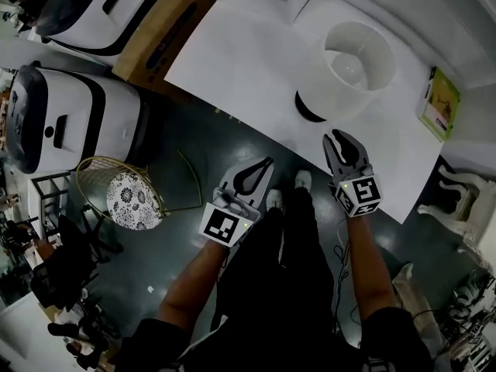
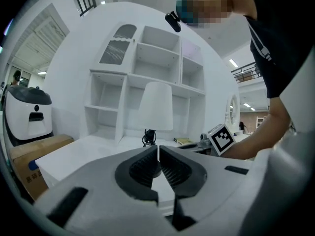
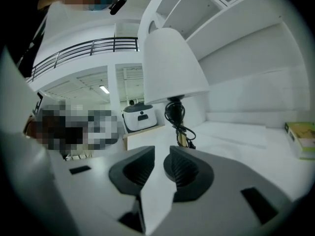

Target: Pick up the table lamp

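The table lamp stands on the white table (image 1: 248, 60), with a white drum shade (image 1: 356, 64) above a black base (image 1: 310, 108). In the left gripper view the lamp shade (image 2: 156, 107) is straight ahead and far off. In the right gripper view the lamp shade (image 3: 170, 65) looms close, and a coiled black cord (image 3: 178, 122) hangs at its stem. My left gripper (image 1: 267, 161) hovers over the dark floor, short of the table's edge; its jaws (image 2: 157, 149) meet, empty. My right gripper (image 1: 335, 136) is at the table's near edge just beside the base, with a narrow empty gap (image 3: 161, 154).
A green book (image 1: 439, 103) lies at the table's right end. A white shelf unit (image 2: 147, 73) stands behind the lamp. Left of the table are a cardboard box (image 1: 163, 29), two white machines (image 1: 62, 115) and a gold wire stool (image 1: 128, 196).
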### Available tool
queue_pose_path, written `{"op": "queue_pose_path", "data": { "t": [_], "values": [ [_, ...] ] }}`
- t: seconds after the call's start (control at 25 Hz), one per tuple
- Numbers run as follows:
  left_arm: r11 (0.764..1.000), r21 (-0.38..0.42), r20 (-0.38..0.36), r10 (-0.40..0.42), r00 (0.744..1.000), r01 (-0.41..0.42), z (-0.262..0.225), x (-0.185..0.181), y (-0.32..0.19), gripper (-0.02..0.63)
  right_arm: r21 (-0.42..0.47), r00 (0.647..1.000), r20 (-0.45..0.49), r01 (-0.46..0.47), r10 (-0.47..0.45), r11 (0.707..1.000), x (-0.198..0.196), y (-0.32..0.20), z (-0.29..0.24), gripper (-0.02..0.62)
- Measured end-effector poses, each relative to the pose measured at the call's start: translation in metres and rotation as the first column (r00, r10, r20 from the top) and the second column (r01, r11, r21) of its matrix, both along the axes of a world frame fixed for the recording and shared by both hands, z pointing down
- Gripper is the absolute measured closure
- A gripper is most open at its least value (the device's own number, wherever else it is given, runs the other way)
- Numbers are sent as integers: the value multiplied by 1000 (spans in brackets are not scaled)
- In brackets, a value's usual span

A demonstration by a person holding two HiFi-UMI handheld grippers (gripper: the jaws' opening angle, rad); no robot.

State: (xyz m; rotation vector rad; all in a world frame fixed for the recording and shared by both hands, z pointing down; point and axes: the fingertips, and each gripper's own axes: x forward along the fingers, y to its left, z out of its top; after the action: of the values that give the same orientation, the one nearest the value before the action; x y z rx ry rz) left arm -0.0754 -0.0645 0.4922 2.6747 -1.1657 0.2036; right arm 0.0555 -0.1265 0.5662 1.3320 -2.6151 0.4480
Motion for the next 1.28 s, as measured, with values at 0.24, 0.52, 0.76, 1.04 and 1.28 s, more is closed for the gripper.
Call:
{"op": "queue_pose_path", "data": {
  "t": [0.24,0.52,0.76,1.04,1.28],
  "values": [
    [999,23,-15,-37,999,38,15,-1,-9,586,19,1000,-21,-7,8,1000,-4,-21,21,512],
    [997,7,-11,-75,997,75,25,-6,-13,586,28,999,-30,-26,27,999,-2,-42,37,497],
    [995,15,12,-100,995,99,31,-15,-19,586,26,998,-37,-41,42,999,-5,-59,43,476],
    [995,40,24,-89,996,88,36,-15,-27,586,16,998,-42,-45,46,999,-6,-74,49,459],
    [995,-6,4,-101,995,101,35,-12,-29,586,22,998,-44,-50,50,999,-10,-85,53,451]
  ]
}}
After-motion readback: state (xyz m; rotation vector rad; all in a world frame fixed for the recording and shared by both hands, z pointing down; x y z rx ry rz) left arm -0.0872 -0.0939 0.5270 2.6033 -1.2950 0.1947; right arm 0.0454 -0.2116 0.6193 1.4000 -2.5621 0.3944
